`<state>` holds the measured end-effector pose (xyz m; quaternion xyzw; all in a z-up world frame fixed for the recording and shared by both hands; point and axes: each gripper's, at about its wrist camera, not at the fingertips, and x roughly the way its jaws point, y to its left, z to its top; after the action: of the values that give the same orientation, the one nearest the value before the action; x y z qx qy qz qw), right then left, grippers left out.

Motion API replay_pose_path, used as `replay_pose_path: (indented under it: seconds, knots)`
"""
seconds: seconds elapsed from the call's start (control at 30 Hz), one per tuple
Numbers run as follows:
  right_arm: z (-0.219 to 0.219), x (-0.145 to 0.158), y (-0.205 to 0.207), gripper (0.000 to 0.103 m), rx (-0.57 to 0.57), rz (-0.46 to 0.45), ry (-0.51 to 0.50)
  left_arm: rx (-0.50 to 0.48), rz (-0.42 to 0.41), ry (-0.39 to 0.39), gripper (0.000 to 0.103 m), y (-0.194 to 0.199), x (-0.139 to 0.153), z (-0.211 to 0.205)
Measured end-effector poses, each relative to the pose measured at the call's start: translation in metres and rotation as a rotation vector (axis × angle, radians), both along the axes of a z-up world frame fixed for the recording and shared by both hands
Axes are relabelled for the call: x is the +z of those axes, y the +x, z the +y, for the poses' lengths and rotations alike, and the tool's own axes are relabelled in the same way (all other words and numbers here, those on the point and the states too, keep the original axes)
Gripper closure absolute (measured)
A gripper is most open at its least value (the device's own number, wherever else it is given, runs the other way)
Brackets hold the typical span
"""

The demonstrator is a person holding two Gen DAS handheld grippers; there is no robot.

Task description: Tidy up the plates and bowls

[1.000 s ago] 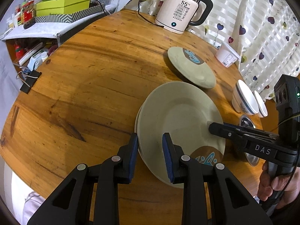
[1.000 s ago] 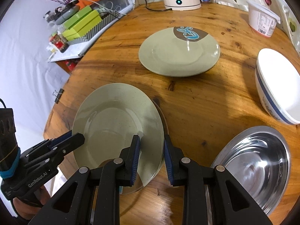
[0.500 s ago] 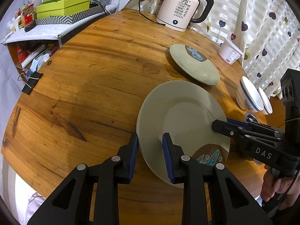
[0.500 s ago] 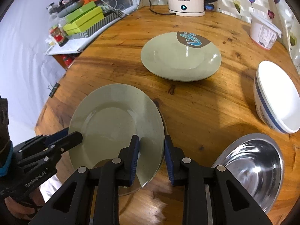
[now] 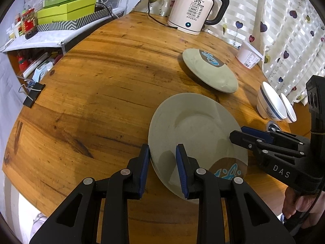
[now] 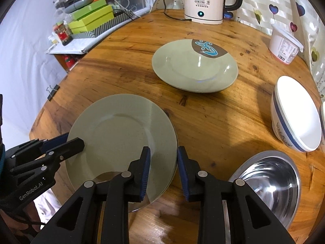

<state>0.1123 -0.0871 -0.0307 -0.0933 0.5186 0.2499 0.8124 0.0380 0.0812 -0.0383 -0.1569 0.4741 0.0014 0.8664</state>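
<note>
Far left, beyond the edge of the wooden surface, green boxes are stacked on a side shelf, and a black binder clip is clamped on the surface's rim.

My left tongs straddle the left rim of the pale green plate. One blue pad is against the outer edge and the other is on the inner face, so I read them as clenched on that rim.

The plate sits toward the near edge of the surface, tilted a little, with its brown patch and blue motif on the side nearest me.

My right tongs straddle the opposite rim, one pad over the plate's face and the other just outside its edge. I cannot tell whether those pads are pressing or are slack around it. A hand holds their handle.

Farther back, apart from this plate, a second green plate lies flat. Behind it is a white kettle.

Just right of the right tongs is a steel bowl. Beyond it are the white bowls with blue bands, leaning. A white tub stands by the curtain.
</note>
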Motion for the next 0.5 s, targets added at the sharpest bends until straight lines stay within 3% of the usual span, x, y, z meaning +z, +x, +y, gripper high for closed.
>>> replay_pose_path:
  seconds: [0.5]
  knots:
    - [-0.012, -0.002, -0.006, 0.073, -0.039, 0.034, 0.055, -0.016, -0.016, 0.008, 0.061, 0.004, 0.001, -0.005]
